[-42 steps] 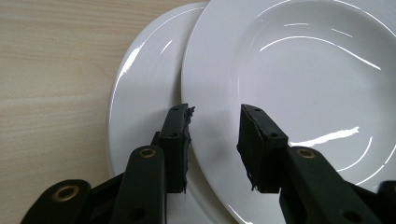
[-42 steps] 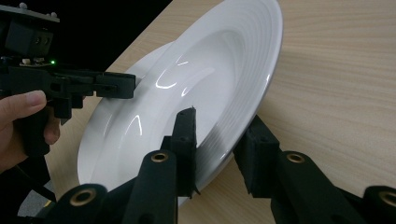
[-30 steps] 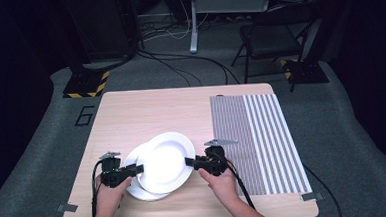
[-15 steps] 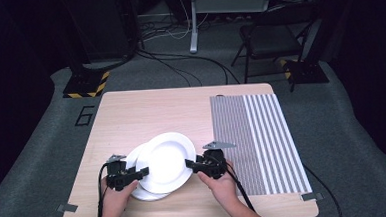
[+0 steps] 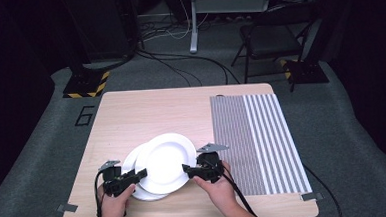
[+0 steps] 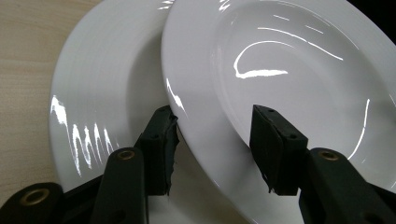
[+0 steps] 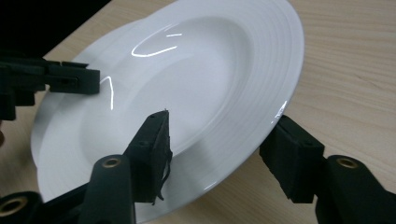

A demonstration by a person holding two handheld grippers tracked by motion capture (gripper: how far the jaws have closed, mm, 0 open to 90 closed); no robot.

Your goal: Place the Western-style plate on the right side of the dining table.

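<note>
The upper plate [image 5: 166, 160] lay on the lower plate [image 5: 134, 179], shifted toward the striped mat [image 5: 255, 140], near the tabletop's [image 5: 146, 111] front edge; both were white, glazed and shiny, so I judged them stiff, slippery, breakable and fairly heavy, best taken by the rim on opposite sides; the left gripper [image 5: 140, 174] straddled the upper plate's rim, one pad [image 6: 161, 144] below it and one above, with gaps either side, so its fingers were released, having just been closing a little; the right gripper [image 5: 188, 170] likewise stood unclenched astride the far rim, its fingers [image 7: 154, 154] apart from the china, having just been opening; the tabletop was pale wood grain; beyond the mat stood a black chair [image 5: 272, 39], cables [image 5: 178, 64] on grey carpet, and a yellow-black hazard-striped base [image 5: 84, 86].
</note>
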